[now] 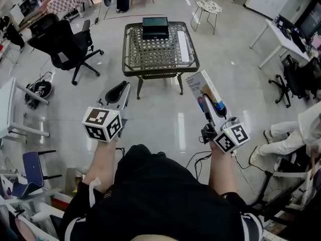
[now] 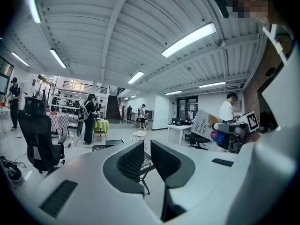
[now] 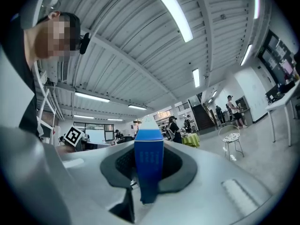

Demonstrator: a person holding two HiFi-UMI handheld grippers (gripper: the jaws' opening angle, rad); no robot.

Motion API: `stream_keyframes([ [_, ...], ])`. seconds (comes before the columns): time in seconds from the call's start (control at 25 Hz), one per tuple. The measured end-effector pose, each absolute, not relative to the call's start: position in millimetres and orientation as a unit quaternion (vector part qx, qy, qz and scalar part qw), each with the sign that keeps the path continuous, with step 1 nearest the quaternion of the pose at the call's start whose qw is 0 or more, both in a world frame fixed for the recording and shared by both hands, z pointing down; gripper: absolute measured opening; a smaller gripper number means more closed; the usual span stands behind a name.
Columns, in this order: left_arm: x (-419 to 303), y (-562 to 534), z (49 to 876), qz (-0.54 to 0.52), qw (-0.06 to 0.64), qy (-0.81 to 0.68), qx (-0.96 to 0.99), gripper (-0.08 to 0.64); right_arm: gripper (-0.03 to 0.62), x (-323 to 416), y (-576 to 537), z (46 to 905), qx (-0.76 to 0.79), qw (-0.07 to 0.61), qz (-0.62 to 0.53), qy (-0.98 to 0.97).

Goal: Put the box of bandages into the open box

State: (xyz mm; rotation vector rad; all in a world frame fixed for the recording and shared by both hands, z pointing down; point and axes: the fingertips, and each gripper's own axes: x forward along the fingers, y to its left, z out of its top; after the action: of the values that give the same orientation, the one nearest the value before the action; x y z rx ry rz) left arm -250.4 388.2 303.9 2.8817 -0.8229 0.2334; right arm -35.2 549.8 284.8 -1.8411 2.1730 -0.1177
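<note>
The box of bandages (image 1: 204,91), white with a blue end, sticks up from my right gripper (image 1: 214,109), whose pads are shut on its lower end. In the right gripper view the box's blue face (image 3: 149,159) fills the gap between the jaws. The open box (image 1: 155,27), dark and lidless, sits at the far edge of a wire-mesh table (image 1: 134,51) ahead of me, well beyond both grippers. My left gripper (image 1: 119,93) is held at the left in the air, jaws a little apart with nothing between them (image 2: 147,159). From the left gripper view the held box (image 2: 205,124) shows off to the right.
A long white item (image 1: 183,45) lies on the table's right side. A black office chair (image 1: 62,44) stands at the left and a white chair (image 1: 208,6) behind the table. A seated person's legs (image 1: 278,139) are at the right, and cables (image 1: 196,159) lie on the floor.
</note>
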Motion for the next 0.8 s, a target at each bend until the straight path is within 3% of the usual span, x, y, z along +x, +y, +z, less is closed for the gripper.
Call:
stream_keyframes([
  [0.4, -249.0, 362.2, 322.8, 0.082, 0.088, -0.279, 0.953, 0.046, 0.086, -28.0, 521.8, 298.7, -0.648, 0.114, -0.06, 0.75],
  [0.8, -233.0, 258.2, 355.4, 0.088, 0.126, -0.28, 0.948, 0.044, 0.087, -6.5, 421.6, 317.2, -0.651, 0.095, -0.101, 0.746],
])
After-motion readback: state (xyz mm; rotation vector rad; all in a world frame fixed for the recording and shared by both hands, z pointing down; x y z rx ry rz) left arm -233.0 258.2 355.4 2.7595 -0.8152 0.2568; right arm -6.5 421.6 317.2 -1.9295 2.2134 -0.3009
